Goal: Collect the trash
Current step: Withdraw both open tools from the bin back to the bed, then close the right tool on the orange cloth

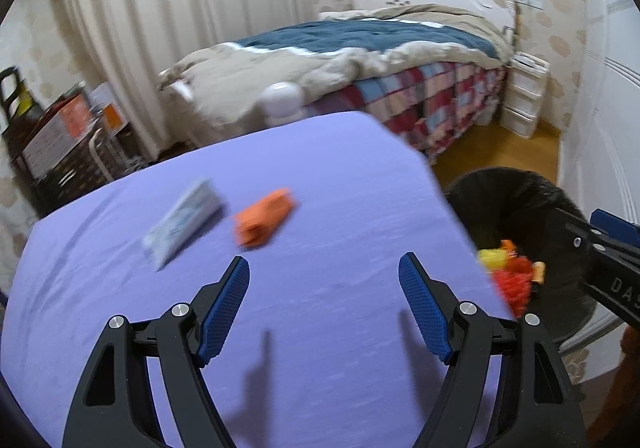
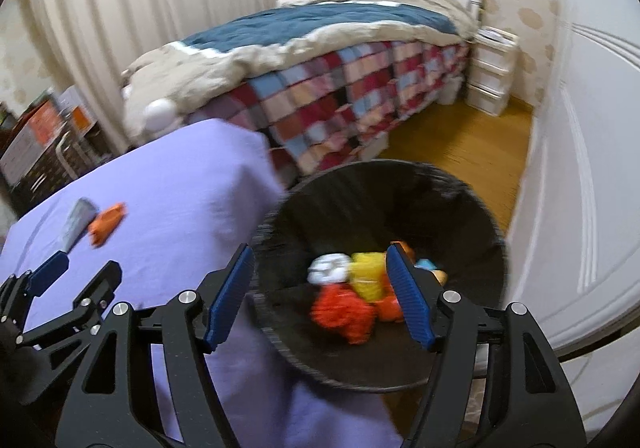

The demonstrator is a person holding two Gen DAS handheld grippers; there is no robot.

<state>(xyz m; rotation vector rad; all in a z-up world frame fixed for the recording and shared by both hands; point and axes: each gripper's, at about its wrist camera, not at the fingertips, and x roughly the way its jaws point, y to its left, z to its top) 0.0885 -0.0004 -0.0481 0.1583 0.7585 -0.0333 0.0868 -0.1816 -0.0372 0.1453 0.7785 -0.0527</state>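
Ahead and slightly left of the left gripper [image 1: 324, 280], whose jaws gape empty, the orange wrapper [image 1: 264, 222] lies slantwise on the purple table [image 1: 340, 176]; the right gripper [image 2: 320, 268] (also spread, empty) hangs over the bin [image 2: 460, 192].

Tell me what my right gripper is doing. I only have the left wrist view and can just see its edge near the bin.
Observer: The right gripper is open, with nothing between its fingers, and it hangs above the black bin.
Operator: What's inside it? I see only part.
Observer: A white crumpled piece lies beside the yellow piece, which your view doesn't show.
Operator: Anything else in there?
Observer: A red crumpled piece lies in front of those two, and a small blue bit shows behind the right finger.
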